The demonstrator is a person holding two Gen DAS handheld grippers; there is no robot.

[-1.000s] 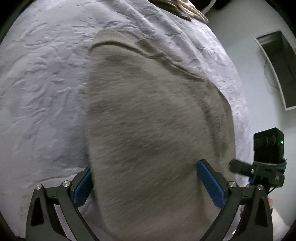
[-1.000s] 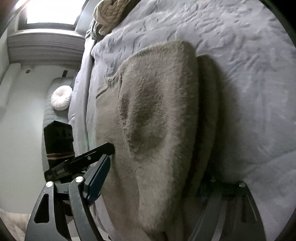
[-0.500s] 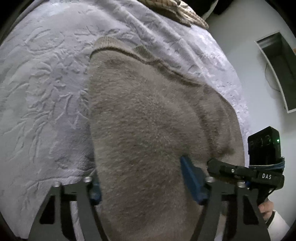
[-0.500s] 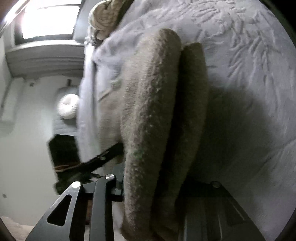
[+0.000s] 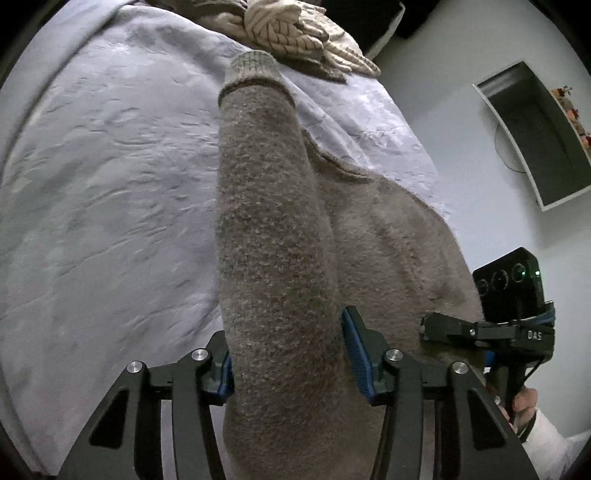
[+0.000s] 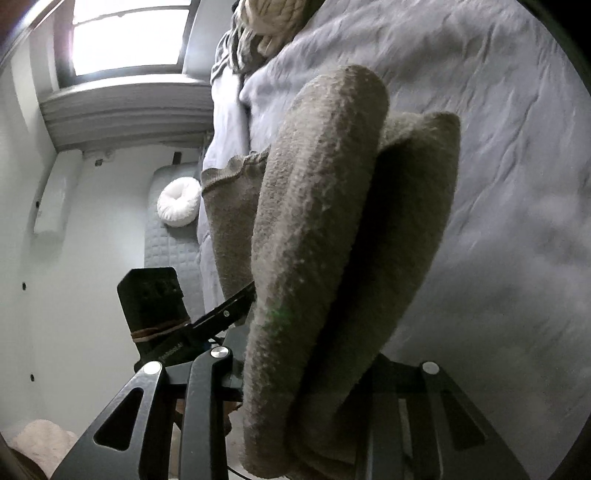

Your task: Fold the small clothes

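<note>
A fuzzy grey-brown sweater [image 5: 273, 221] lies on a pale embossed bedspread [image 5: 110, 184], its ribbed cuff [image 5: 255, 70] toward the far end. In the left wrist view my left gripper [image 5: 288, 365] has its jaws closing on a thick raised fold of the sweater's near edge, blue pads [image 5: 354, 350] against the fabric. Through the right wrist camera the sweater [image 6: 317, 184] stands up as two layered folds, and my right gripper [image 6: 314, 369] is shut on it. Each gripper shows beside the other: the right gripper [image 5: 436, 323] and the left gripper [image 6: 229, 306].
A heap of cream cable-knit clothes [image 5: 295, 33] sits at the bed's far end. Beyond the bed edge are a wall-mounted box frame [image 5: 535, 136], a round white cushion [image 6: 177, 201] on a quilted mat, and a bright window [image 6: 125, 33]. A person's hand [image 5: 524, 402] holds the right gripper.
Both grippers went from wide open around the flat sweater to closed on its near edge. Both have risen, pulling the fabric up into a tall fold.
</note>
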